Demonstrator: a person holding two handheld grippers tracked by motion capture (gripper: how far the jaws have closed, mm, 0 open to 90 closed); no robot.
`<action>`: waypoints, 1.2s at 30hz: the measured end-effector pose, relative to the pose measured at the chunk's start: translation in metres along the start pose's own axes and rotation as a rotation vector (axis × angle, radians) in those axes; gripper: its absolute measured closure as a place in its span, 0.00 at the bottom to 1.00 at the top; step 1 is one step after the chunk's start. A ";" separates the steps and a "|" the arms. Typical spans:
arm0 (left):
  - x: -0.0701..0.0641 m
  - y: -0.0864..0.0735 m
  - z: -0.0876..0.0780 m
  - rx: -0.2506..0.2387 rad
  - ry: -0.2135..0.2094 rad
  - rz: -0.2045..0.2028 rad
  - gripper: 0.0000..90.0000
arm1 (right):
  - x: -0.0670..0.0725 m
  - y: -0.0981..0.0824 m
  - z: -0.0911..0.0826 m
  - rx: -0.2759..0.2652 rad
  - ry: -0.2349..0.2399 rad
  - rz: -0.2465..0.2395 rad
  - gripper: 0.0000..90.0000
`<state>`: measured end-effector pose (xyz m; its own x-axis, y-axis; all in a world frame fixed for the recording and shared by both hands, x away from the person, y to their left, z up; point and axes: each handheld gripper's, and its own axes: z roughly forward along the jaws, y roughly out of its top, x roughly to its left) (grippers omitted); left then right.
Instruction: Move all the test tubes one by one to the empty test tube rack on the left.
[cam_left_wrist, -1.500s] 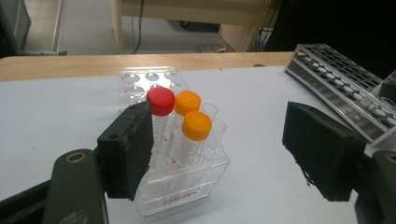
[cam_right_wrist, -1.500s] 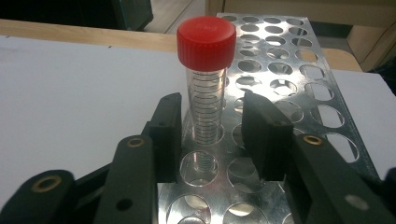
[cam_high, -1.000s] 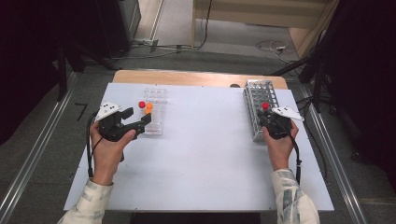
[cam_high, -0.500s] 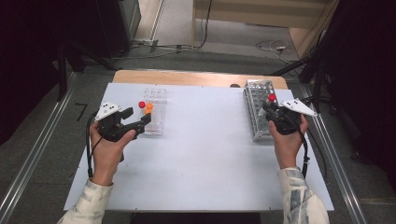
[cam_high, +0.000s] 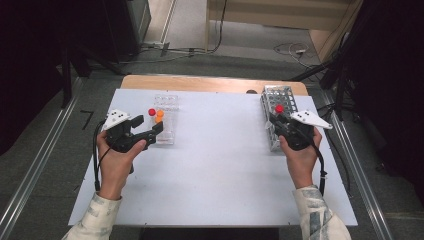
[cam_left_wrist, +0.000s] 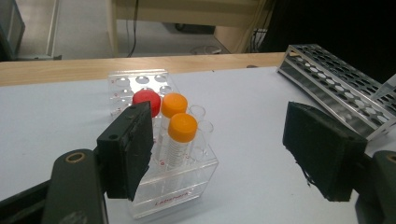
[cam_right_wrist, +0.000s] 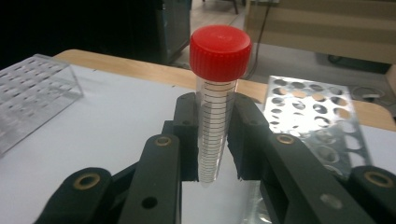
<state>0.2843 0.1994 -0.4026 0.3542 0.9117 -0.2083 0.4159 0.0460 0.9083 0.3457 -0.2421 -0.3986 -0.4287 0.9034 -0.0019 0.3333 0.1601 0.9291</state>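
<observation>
My right gripper (cam_high: 278, 120) is shut on a clear graduated tube with a red cap (cam_high: 279, 108), held upright over the near part of the metal rack (cam_high: 280, 95). In the right gripper view the tube (cam_right_wrist: 218, 93) stands between the pads of the right gripper (cam_right_wrist: 215, 144), cap well above them. My left gripper (cam_high: 150, 126) is open beside the clear plastic rack (cam_high: 167, 117). Seen past the left gripper (cam_left_wrist: 224, 144), that clear plastic rack (cam_left_wrist: 173, 186) holds one red-capped tube (cam_left_wrist: 145, 99) and two orange-capped tubes (cam_left_wrist: 182, 127); nothing is between the jaws.
The white table top (cam_high: 220, 165) lies between the two racks. A wooden strip (cam_high: 200, 82) runs along its far edge. The metal rack (cam_right_wrist: 317, 121) has many open holes. Floor cables lie beyond the table.
My right gripper has risen with the red-capped tube in it, above the metal rack. The left hand has stayed in place.
</observation>
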 end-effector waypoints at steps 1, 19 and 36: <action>-0.001 0.000 0.000 0.002 -0.005 0.003 0.28 | 0.004 -0.001 0.001 0.005 0.009 -0.006 0.80; -0.022 0.000 0.001 -0.006 -0.070 0.037 0.29 | 0.088 -0.020 0.028 0.072 0.222 -0.074 0.80; -0.063 -0.009 0.012 0.021 -0.199 0.127 0.41 | 0.181 -0.021 0.047 0.113 0.416 -0.178 0.80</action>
<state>0.2677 0.1367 -0.4020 0.5619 0.8113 -0.1617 0.3739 -0.0747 0.9244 0.3003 -0.0636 -0.4362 -0.7804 0.6252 0.0126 0.3037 0.3612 0.8817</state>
